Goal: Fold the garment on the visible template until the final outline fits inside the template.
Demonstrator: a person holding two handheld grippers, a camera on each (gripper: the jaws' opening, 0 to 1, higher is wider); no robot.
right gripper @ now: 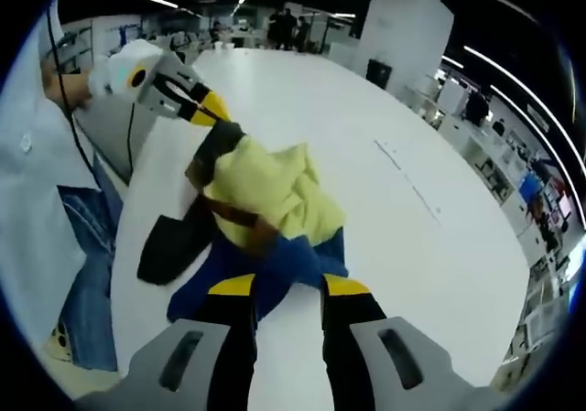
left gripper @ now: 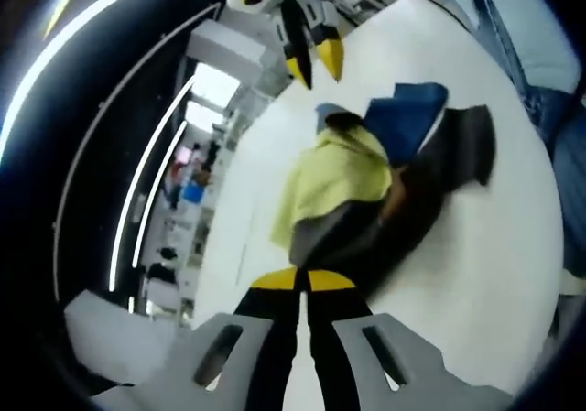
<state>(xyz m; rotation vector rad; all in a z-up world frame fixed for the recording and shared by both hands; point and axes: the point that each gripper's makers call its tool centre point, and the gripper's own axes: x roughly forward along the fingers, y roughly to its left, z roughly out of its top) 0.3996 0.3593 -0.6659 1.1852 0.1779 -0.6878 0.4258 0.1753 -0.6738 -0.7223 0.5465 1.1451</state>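
folding is at an early stage: the garment (left gripper: 366, 182), a bunched heap of yellow, blue and dark grey cloth, lies crumpled on the white table (left gripper: 476, 274), and no template outline can be made out under it. in the left gripper view the left gripper (left gripper: 302, 281) is seen with its yellow-tipped jaws nearly together at the dark edge of the cloth; whether cloth is pinched cannot be told. in the right gripper view the right gripper (right gripper: 289, 287) is held with jaws parted over the blue part, nothing gripped. a person's white sleeve (right gripper: 37, 182) is seen beside the table. next, it is judged, the heap must be spread flat before any fold is made.
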